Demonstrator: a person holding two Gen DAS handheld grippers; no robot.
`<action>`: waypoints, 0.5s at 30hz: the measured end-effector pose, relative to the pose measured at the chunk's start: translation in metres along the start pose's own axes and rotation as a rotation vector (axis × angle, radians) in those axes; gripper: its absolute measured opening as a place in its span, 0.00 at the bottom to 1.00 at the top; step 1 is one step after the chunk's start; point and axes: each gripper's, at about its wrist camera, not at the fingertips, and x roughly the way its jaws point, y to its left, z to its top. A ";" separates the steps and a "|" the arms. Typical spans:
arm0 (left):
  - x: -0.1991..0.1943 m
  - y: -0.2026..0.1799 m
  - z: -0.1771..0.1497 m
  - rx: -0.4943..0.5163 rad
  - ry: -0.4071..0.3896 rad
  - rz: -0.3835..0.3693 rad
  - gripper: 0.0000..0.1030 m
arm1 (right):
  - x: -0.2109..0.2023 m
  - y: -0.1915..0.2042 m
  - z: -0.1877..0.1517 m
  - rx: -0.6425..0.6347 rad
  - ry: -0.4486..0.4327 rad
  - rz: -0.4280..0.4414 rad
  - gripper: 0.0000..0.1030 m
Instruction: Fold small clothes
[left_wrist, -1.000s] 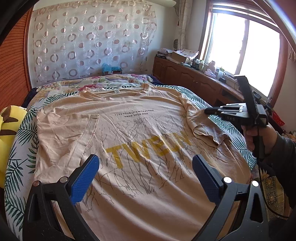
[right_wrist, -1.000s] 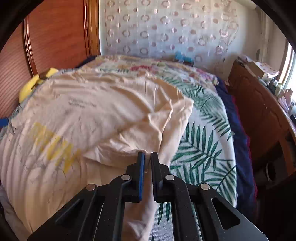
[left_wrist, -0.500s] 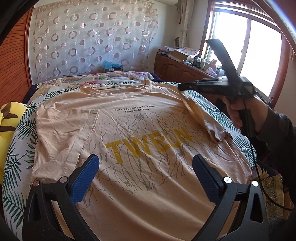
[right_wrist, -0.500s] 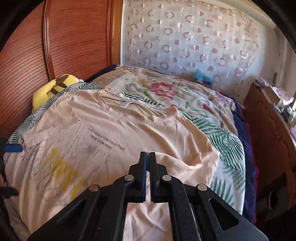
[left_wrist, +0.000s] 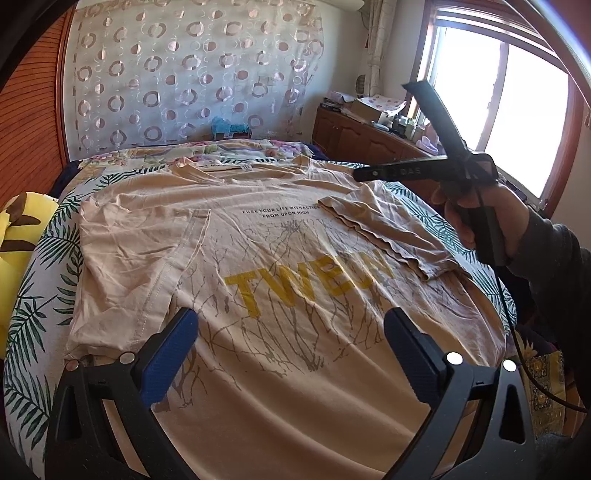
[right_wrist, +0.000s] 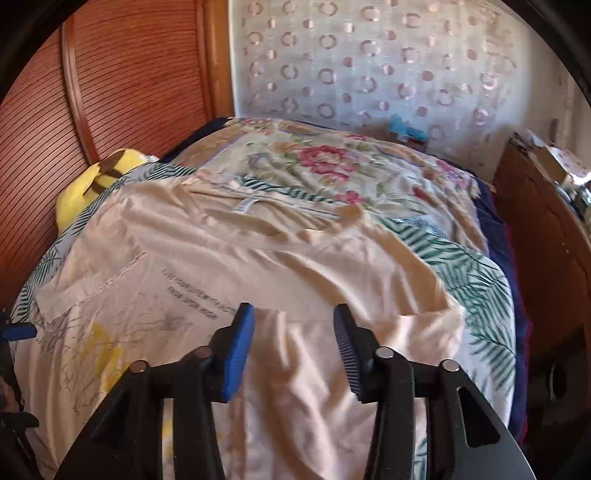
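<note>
**A:** Left wrist view first. The left tongs are spread wide and hold nothing, hovering just above the lower half of the beige T-shirt, which lies face up on the bed. Why hang there?

**B:** My guess is that it waits its turn. Ahead and to its right, the shirt's right sleeve lies turned inward over the chest, its hem crossing the printed lettering. The sleeve ahead and to its left also looks laid in over the body, its stitched seam running down towards the left pad.

**A:** And the right tongs?

**B:** Parted, nothing between the pads, poised just above that folded sleeve. So the sleeve rests by its own weight.

**A:** Room to work?

**B:** Leaf-print sheet shows beyond the shirt on both sides. Past the right tongs' right pad, the bed edge and a dark wooden cabinet are near; a yellow plush toy sits far to the left tongs' left. The hem drapes towards the near bed edge, so I'd judge a bottom-up fold has open room ahead.
</note>
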 end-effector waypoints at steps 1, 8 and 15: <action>0.000 0.001 0.001 0.002 -0.002 0.003 0.98 | -0.003 -0.005 -0.003 0.014 -0.001 -0.006 0.46; -0.004 0.022 0.017 0.010 -0.020 0.054 0.98 | 0.002 -0.029 -0.028 0.072 0.014 -0.062 0.46; 0.004 0.069 0.040 -0.020 -0.017 0.133 0.98 | 0.025 -0.051 -0.036 0.127 0.032 -0.109 0.52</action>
